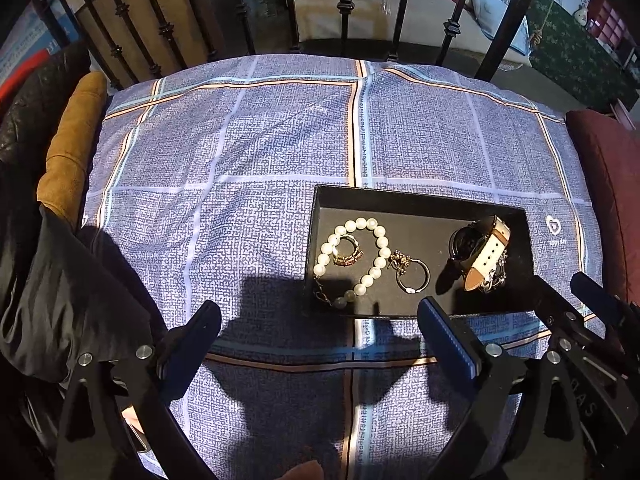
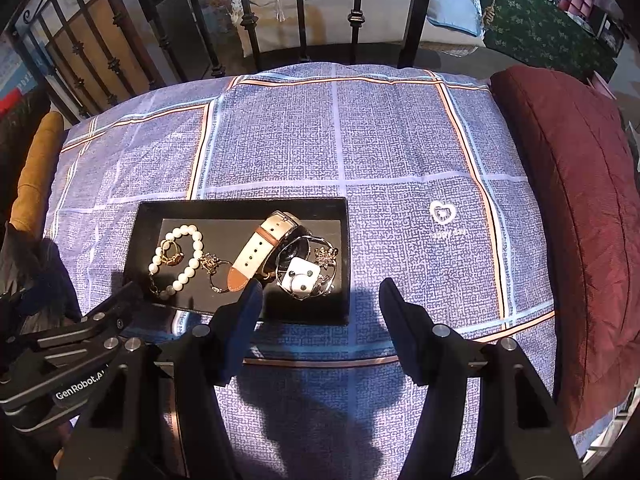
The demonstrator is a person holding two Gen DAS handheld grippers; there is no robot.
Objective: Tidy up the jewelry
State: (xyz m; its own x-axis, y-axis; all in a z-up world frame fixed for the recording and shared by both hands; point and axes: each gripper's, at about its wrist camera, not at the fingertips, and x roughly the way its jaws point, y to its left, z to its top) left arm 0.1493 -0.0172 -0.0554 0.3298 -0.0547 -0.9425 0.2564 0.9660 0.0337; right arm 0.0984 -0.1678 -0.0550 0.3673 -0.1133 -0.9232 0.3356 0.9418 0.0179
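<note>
A black tray (image 1: 420,202) (image 2: 240,206) lies on the blue checked cloth. In it are a pearl bracelet (image 1: 370,252) (image 2: 188,264), a gold ring (image 1: 347,254) (image 2: 172,254) inside the bracelet's loop, a ring with a charm (image 1: 412,274) (image 2: 218,276), a watch with a white and brown strap (image 1: 486,254) (image 2: 258,254) and a silver bangle with a white piece (image 2: 306,278). My left gripper (image 1: 320,324) is open and empty, just in front of the tray. My right gripper (image 2: 320,300) is open and empty at the tray's near right corner.
The cloth (image 1: 240,160) (image 2: 400,140) covers a cushion. A dark red pillow (image 2: 568,200) lies to the right and a mustard cushion (image 1: 72,152) to the left. A black iron railing (image 1: 344,4) stands behind. A dark garment (image 1: 60,300) lies at the left.
</note>
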